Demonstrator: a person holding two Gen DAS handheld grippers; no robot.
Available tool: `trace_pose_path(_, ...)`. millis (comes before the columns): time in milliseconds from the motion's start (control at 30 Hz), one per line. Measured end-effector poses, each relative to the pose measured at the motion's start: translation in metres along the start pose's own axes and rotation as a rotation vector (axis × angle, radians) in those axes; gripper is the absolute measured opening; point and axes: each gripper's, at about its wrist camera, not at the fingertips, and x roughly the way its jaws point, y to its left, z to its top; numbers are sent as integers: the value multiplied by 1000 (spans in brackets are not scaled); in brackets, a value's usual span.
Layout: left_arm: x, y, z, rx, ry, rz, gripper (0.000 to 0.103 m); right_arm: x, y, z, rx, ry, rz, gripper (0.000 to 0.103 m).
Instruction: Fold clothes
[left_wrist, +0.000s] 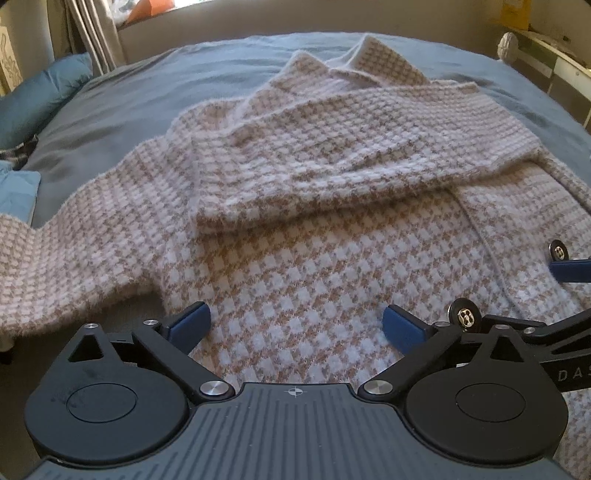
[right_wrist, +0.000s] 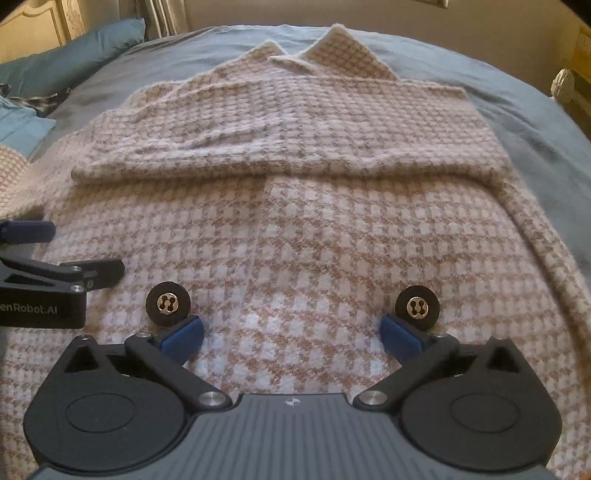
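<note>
Left wrist view: the fuzzy beige-and-white houndstooth knit jacket (left_wrist: 295, 206) lies on the grey-blue bedsheet (left_wrist: 122, 96), one sleeve folded across its chest. The left gripper (left_wrist: 295, 325) hangs released above it.

Right wrist view: two black buttons (right_wrist: 168, 303) flank the right gripper (right_wrist: 291, 334), spread wide, grasping nothing.

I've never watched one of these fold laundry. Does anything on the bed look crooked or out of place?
Mostly tidy. One sleeve is folded across the checked coat, but the other sleeve trails off to the side, unfolded. The collar lies flat, and both buttons look intact. No damage shows.
</note>
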Motion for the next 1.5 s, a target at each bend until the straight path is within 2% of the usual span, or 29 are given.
trace_pose_path(167, 0, -1, 2, -21, 31, 7, 103, 1, 3, -2, 15, -6, -20, 103)
trace_pose_path(500, 2, 1, 5, -60, 94, 16, 103, 2, 5, 4, 44, 37, -44, 103)
trace_pose_path(1000, 6, -1, 7, -78, 122, 28, 103, 1, 4, 11, 56, 60, -47, 103)
trace_pose_path(1067, 6, -2, 8, -76, 124, 35, 103, -3, 3, 15, 62, 52, -51, 103)
trace_pose_path(1200, 7, -3, 8, -78, 130, 38, 103, -16, 1, 21, 58, -18, -66, 103)
trace_pose_path(1267, 8, -3, 9, -80, 132, 36, 103, -18, 3, 24, 26, -51, -112, 103)
trace_pose_path(1400, 8, -3, 9, -80, 132, 35, 103, -19, 0, 24, 9, -83, -145, 103)
trace_pose_path(1500, 8, -4, 9, -79, 132, 35, 103, -14, -3, 23, 17, -72, -149, 96)
